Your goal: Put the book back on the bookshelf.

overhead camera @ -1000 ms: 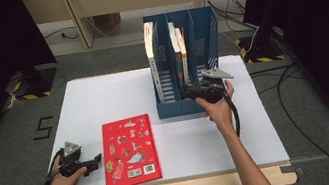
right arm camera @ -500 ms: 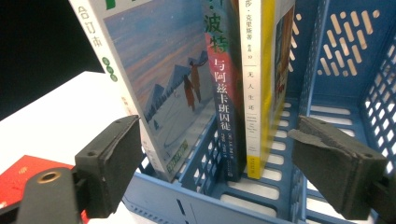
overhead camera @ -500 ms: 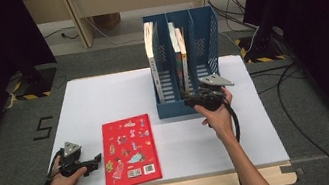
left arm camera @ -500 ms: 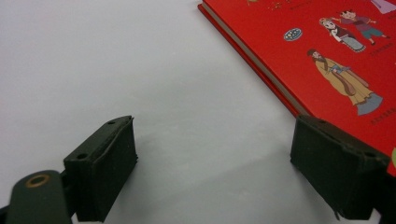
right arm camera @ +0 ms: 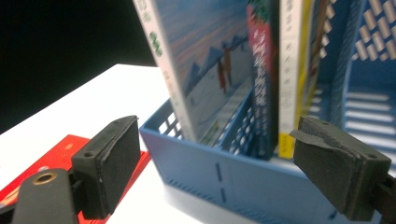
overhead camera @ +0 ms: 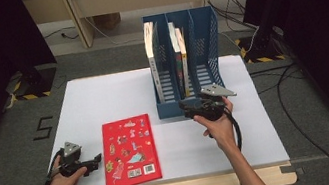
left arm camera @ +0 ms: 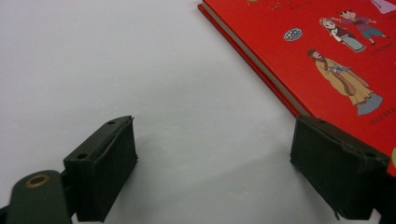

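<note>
A: Our flat red hardcover picture book (overhead camera: 130, 152) lies face up on the white worktop (overhead camera: 103, 100), just beside our left gripper (overhead camera: 94, 160), whose jaws stand open and empty.

B: It looks stiff, slick-covered and fairly light. We'd pinch its overhang-free long edge (left arm camera: 261, 60). Our right gripper (overhead camera: 186, 107), jaws open too, hovers at the blue plastic file rack (overhead camera: 204, 40).

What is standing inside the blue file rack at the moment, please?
The blue file rack holds three upright books: one in the left slot, two in the middle. The right slot looks empty, though its wall hides part of the floor.
</note>
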A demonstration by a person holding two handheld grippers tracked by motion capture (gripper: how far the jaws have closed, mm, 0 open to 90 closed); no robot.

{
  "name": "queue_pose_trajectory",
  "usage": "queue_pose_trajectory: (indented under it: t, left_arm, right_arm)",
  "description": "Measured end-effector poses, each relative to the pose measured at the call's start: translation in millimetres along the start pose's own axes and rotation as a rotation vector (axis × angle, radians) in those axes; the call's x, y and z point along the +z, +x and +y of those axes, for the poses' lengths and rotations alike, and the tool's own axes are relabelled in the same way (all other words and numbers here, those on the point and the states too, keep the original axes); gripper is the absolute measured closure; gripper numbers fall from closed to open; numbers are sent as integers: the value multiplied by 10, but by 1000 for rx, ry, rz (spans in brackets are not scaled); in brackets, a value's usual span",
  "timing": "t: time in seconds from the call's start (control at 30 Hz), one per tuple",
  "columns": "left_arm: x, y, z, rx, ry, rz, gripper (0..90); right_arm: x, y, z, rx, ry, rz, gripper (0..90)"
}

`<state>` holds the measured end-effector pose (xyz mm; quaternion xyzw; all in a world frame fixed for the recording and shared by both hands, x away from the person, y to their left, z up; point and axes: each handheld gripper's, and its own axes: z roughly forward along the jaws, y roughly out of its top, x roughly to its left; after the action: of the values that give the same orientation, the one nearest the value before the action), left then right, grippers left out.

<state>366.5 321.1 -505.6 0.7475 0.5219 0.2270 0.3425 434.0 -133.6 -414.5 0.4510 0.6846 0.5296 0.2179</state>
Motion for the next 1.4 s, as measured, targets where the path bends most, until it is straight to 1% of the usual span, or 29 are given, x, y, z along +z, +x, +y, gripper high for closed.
queue_pose_trajectory:
  t: [0.07,0.13,0.23,0.33,0.6,0.73,0.8,0.93,1.0,1.1,1.2,1.27,1.4]
  left_arm:
    - [0,0,0,-1,0,0,134]
    - [0,0,0,0,0,0,133]
    - [0,1,0,-1,0,-1,134]
    - [0,1,0,-1,0,-1,134]
    - [0,1,0,0,0,-1,133]
    - [0,2,0,-1,0,-1,133]
    - [0,2,0,-1,0,-1,133]
    - [0,1,0,-1,0,-1,133]
    - [0,1,0,-1,0,-2,133]
    - [0,1,0,-1,0,-1,133]
    - [0,2,0,-1,0,-2,133]
    - [0,1,0,-1,0,-2,133]
    - [0,1,0,0,1,-2,133]
  right_arm:
    - [6,15,-33,21,11,24,156]
    - [13,29,-62,21,19,29,156]
    - [18,62,-108,35,35,47,156]
    - [31,84,-142,30,44,52,157]
    - [95,183,-248,38,83,100,162]
    - [124,219,-271,18,100,101,162]
    - [135,226,-287,24,102,109,164]
    - [156,242,-316,25,113,109,166]
    - [168,258,-338,25,120,117,168]
    - [192,286,-364,12,133,130,186]
    - [211,311,-384,12,144,151,185]
    - [223,325,-399,9,151,150,187]
    - [251,358,-435,7,168,162,192]
